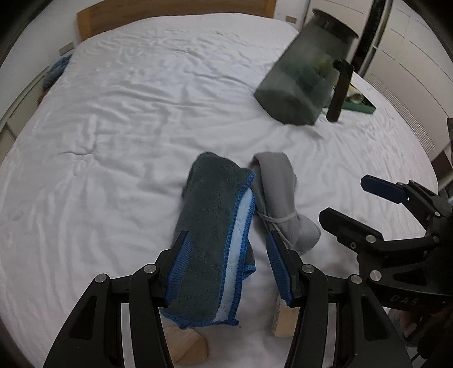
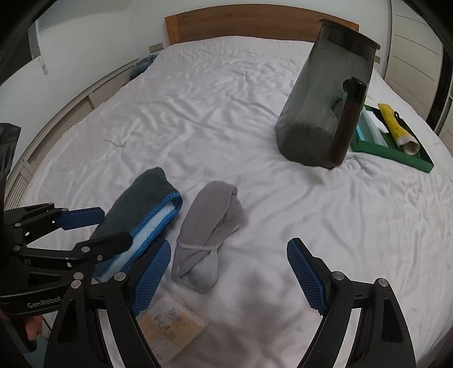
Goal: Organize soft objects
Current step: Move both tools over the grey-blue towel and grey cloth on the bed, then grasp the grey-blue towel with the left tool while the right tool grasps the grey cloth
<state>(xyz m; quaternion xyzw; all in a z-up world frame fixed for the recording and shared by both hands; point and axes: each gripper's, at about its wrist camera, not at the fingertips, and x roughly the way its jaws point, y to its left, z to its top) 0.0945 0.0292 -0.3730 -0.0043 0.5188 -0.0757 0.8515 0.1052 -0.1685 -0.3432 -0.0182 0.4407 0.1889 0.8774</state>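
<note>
A folded dark grey towel with blue edging (image 1: 209,226) (image 2: 136,203) lies on the white bed. My left gripper (image 1: 228,235) (image 2: 116,226) is open and straddles the towel's near half. One pad is at the towel's left edge and a gap shows at the other. Just right of the towel lies a grey fabric piece bound by a thin band (image 1: 279,195) (image 2: 203,235). My right gripper (image 2: 229,243) (image 1: 345,198) hovers wide open over its near end, and the fabric sits closer to the left finger (image 2: 153,271).
A dark translucent jug with a handle (image 2: 325,107) (image 1: 305,76) stands at the back right. Beside it is a green tray (image 2: 419,158) holding a yellow roll. Near the front edge are wooden blocks (image 1: 284,317) and a clear printed packet (image 2: 172,325). A wooden headboard (image 2: 240,25) bounds the far side.
</note>
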